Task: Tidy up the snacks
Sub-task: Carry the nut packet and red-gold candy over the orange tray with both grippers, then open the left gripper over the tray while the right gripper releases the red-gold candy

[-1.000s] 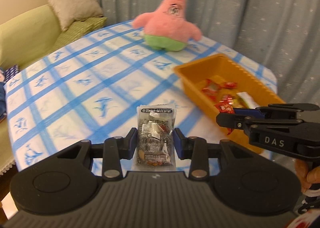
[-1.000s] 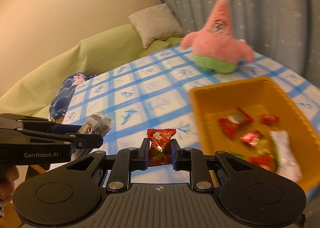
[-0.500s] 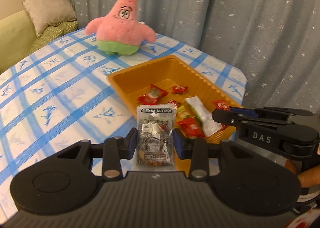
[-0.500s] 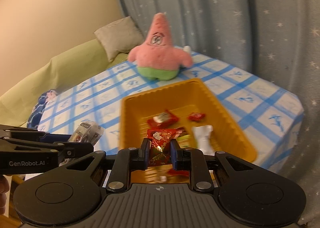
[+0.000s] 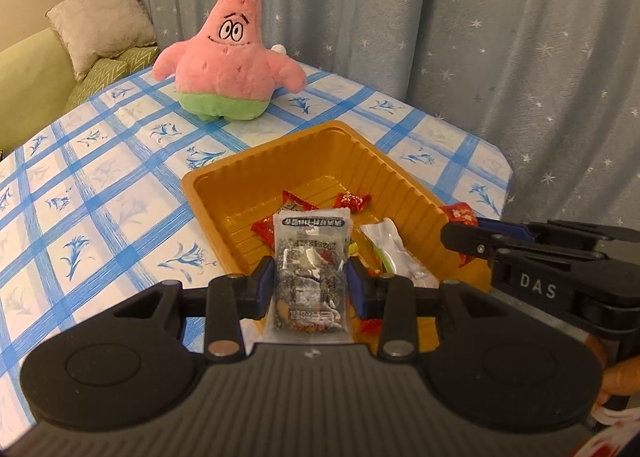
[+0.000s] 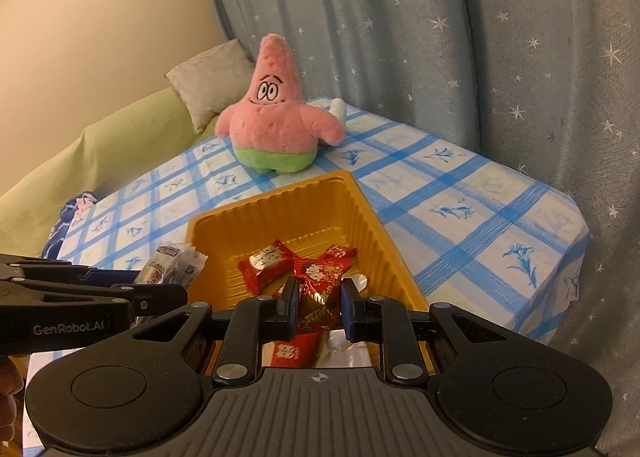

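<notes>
My left gripper [image 5: 311,283] is shut on a clear snack packet [image 5: 310,269] with dark print and holds it above the near end of the orange tray [image 5: 224,181]. My right gripper [image 6: 319,305] is shut on a red candy packet [image 6: 320,289] over the same tray [image 6: 360,209]. The tray holds several red candies [image 5: 352,201] and a white wrapper [image 5: 390,243]. The right gripper shows at the right of the left wrist view [image 5: 468,235], and the left gripper at the left of the right wrist view [image 6: 176,289].
A pink starfish plush [image 5: 232,57] sits on the blue-checked tablecloth [image 5: 100,177] behind the tray. A green sofa with a cushion [image 5: 100,23] lies at the left. Star-patterned curtains [image 5: 460,17] hang behind the table. The table edge [image 6: 568,257] drops off at the right.
Both grippers have swung from the bare tablecloth to over the tray, each still holding its packet. The tray now lies straight ahead and closer.
</notes>
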`<state>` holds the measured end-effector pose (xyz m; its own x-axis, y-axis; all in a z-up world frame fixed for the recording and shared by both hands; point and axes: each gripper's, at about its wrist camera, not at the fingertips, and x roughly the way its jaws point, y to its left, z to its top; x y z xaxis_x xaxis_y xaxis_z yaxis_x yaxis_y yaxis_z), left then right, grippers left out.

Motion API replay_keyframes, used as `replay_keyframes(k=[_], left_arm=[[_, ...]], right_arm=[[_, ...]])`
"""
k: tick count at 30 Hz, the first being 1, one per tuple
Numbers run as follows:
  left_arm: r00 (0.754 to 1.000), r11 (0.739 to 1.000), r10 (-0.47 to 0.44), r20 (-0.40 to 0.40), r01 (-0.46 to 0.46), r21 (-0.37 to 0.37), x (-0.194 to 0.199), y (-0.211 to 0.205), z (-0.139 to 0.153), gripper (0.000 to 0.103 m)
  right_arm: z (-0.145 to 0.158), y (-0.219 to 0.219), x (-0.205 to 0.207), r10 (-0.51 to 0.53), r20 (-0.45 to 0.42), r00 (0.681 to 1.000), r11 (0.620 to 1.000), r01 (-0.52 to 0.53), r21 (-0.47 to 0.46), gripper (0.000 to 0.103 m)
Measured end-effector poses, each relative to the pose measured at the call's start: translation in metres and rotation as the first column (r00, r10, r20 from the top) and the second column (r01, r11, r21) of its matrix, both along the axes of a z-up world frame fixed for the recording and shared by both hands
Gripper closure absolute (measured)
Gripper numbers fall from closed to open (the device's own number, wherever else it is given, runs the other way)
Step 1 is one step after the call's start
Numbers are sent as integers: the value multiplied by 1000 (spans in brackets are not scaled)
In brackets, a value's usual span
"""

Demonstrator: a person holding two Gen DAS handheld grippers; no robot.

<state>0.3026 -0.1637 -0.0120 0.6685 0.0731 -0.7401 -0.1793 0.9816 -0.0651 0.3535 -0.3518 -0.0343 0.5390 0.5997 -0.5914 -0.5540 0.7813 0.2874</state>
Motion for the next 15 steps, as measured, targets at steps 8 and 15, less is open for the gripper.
replay_keyframes(k=[8,15], left_arm=[[997,999,42,-58,-42,-4,25,2,-24,68],[995,998,67,-78,-66,16,37,5,-36,68]], right_arm=[[-11,2,19,6,-22,1000,1000,-6,-8,81],[-15,5,27,20,-28,999,1000,-20,-10,81]])
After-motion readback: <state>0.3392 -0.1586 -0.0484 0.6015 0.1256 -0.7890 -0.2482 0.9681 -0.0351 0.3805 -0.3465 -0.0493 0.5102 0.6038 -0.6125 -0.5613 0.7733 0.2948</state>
